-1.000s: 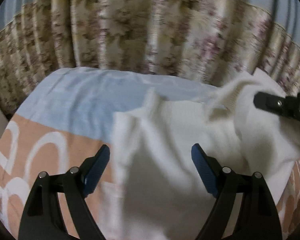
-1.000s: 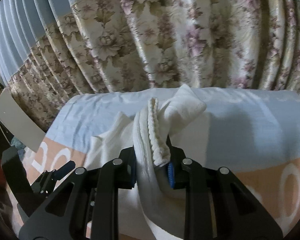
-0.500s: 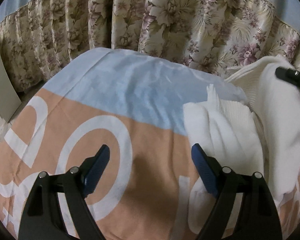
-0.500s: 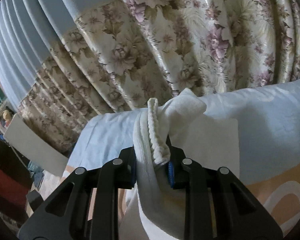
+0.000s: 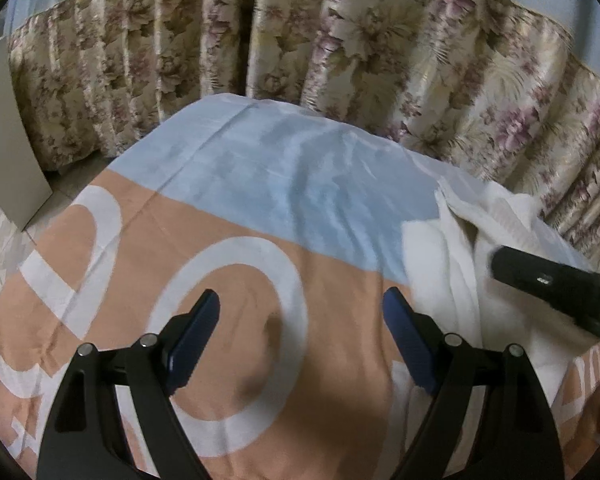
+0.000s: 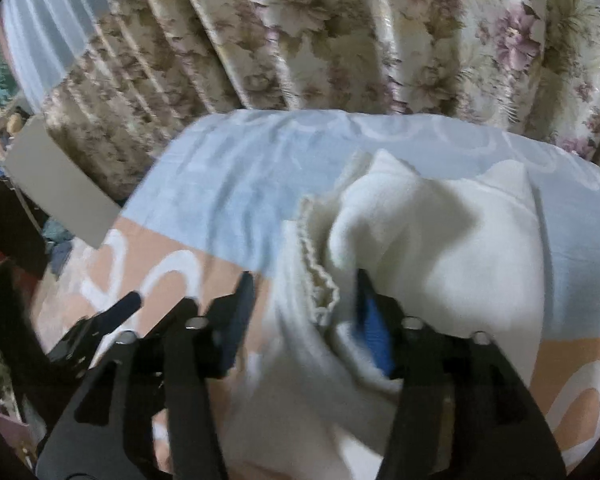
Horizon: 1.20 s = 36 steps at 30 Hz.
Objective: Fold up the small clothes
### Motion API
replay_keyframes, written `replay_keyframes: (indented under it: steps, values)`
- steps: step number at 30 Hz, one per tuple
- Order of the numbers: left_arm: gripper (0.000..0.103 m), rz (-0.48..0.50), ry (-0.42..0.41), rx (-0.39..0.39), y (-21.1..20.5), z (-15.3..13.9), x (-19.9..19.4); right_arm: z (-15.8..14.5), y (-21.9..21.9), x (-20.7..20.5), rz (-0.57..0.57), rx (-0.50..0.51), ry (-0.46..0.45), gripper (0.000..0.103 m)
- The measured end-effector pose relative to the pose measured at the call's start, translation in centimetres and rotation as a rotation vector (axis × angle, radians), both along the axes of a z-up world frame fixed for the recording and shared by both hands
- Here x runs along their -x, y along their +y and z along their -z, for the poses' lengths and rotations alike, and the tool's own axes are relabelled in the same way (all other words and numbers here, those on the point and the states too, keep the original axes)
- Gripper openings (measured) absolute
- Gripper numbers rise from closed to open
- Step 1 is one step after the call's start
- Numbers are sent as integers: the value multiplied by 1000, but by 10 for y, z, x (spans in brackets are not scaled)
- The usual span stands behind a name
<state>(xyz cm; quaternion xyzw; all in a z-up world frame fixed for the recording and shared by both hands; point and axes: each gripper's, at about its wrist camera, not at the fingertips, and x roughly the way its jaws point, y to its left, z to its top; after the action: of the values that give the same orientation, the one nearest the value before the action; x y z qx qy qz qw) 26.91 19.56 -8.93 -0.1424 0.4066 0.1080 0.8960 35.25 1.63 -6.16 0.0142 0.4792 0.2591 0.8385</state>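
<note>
One cream knit garment (image 5: 456, 264) is all there is to fold, bunched at the right edge of the bedsheet (image 5: 236, 240) in the left wrist view, and nowhere near a tidy fold yet by my reckoning. The left gripper (image 5: 300, 312) hangs wide open over bare orange print, nothing between its pads, while the right gripper's black finger pokes in from the right. Over to the right wrist view: the right gripper (image 6: 304, 292) is opening now, the garment's scalloped hem (image 6: 320, 280) sitting loose between the spreading jaws, pads no longer pinching it. The picture is smeared, the garment's near end is cut off below, and sleeves or neckline I cannot pick out.
</note>
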Motion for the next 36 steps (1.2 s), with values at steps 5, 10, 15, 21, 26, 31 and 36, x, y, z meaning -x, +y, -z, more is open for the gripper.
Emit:
replay_keyframes:
  steps: [5, 10, 15, 21, 26, 31, 36]
  values:
    - [83, 31, -7, 24, 6, -15, 5, -42, -41, 24, 45, -161, -88, 56]
    - [83, 132, -49, 65, -25, -39, 17, -55, -103, 33, 149, -166, -147, 56]
    - [84, 281, -102, 48, -93, -66, 30, -26, -165, 38, 248, -116, -110, 56]
    - [84, 358, -99, -35, -144, -69, 20, 12, -207, 65, 304, -102, -49, 56]
    - [84, 344, -113, -49, -144, -76, 8, 33, -210, 89, 285, -108, -17, 56]
    - [80, 324, -15, -73, -128, -44, -1, 45, -195, 102, 259, -123, 11, 56]
    - [47, 289, 22, 3, -103, -23, 6, 49, -164, 118, 162, -92, -21, 56]
